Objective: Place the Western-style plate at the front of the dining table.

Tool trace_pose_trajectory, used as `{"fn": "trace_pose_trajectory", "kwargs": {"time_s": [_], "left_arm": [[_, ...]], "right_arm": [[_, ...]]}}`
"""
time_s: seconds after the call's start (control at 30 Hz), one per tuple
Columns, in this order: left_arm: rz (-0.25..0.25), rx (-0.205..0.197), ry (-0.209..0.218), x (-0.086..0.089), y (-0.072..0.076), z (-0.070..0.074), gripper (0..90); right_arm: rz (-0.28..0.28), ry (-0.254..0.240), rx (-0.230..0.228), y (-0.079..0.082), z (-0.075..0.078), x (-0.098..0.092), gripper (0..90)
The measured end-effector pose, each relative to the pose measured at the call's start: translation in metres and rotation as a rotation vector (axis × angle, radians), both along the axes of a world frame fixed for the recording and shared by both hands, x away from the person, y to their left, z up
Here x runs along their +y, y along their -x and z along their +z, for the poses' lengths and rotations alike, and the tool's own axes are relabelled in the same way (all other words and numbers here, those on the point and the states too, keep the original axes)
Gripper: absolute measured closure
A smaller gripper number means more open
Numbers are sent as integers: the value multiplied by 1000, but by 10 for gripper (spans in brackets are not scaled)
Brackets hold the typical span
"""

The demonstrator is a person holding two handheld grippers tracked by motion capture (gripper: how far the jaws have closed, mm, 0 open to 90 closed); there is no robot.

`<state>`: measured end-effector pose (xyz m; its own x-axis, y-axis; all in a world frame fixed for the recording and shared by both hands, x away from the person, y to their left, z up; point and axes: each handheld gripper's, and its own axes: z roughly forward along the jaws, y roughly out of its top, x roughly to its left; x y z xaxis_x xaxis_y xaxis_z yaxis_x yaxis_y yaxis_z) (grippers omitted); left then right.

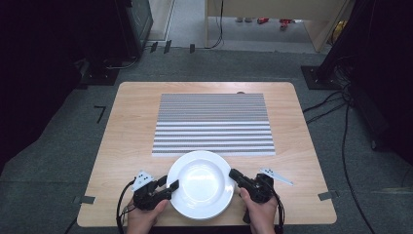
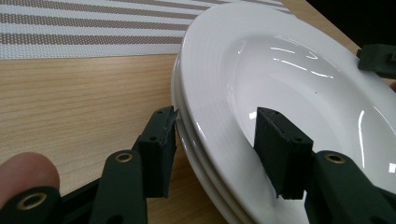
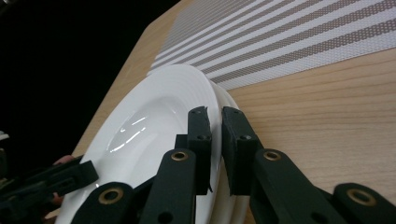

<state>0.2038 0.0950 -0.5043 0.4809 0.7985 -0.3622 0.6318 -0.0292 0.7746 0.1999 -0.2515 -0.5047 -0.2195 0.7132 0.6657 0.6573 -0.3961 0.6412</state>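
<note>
High view: stacked plates [image 1: 200, 184] sit at the surface's near edge between both grippers; right gripper [image 1: 237, 175] fingers clamp the top plate's rim, left gripper [image 1: 170, 187] fingers straddle the opposite rim, apart.

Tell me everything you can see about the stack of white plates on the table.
The stack of glossy white round plates, ceramic by its look, has wide rims and a shallow well. It sits on the wooden table, just overlapping the striped placemat. The right gripper pinches the rim; the left gripper straddles the opposite rim.

Left tongs [image 1: 169, 186] part-open, right tongs [image 1: 234, 174] seemingly clamped
</note>
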Motion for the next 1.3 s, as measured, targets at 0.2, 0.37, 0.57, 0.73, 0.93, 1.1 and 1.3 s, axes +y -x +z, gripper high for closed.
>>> {"fn": "trace_pose_trajectory", "kwargs": {"time_s": [0.2,0.37,0.57,0.73,0.93,1.1,1.3], "left_arm": [[6,5,3,0,0,0,511],[10,4,4,0,0,0,516],[28,-30,7,1,2,2,570],[42,-60,2,1,4,4,606],[43,-39,65,6,2,3,639],[59,-29,85,7,0,4,647],[52,-11,132,11,-7,8,678]], "right_arm": [[15,-73,-8,-1,1,3,824],[15,-72,-13,-1,2,4,823],[23,-87,-39,-1,2,7,820],[25,-88,-63,-1,1,11,817],[22,-85,-55,-2,-1,11,812],[27,-88,-66,-3,0,12,816],[22,-80,-92,-4,4,13,815]]}}
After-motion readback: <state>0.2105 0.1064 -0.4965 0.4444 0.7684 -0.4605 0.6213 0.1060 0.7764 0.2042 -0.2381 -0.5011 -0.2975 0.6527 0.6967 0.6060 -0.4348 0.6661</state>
